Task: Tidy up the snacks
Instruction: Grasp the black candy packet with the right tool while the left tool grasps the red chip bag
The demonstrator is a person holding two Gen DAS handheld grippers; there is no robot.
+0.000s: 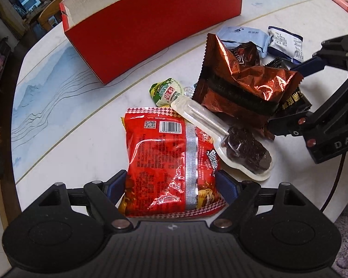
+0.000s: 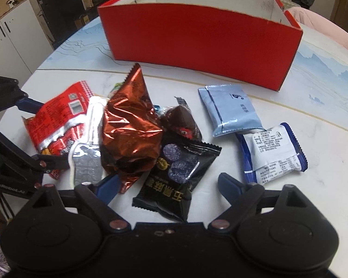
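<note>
White marble with a pale blue landscape print covers the round table (image 1: pixel 85 139) where we work, and a red cardboard box (image 1: pixel 150 27) stands open-topped at its far side, its long wall facing us. Between box and grippers we see a loose heap of snacks. Our left gripper (image 1: pixel 174 185) straddles the red snack bag (image 1: pixel 171 166), whose long axis runs away from us toward the box, barcode end farthest; the blue pads sit at the bag's two side edges, though we cannot tell whether they press. A clear-wrapped chocolate bar (image 1: pixel 243 153) lies diagonally over that bag's right corner, stick toward a small green packet (image 1: pixel 167 90). Our right gripper (image 2: pixel 167 185) stands wide around the black pouch (image 2: pixel 178 180), left pad at the crumpled copper foil bag (image 2: pixel 132 125), right pad clear of it. A light blue sachet (image 2: pixel 229 111) and a white-and-navy packet (image 2: pixel 273 150) lie apart to the right.
</note>
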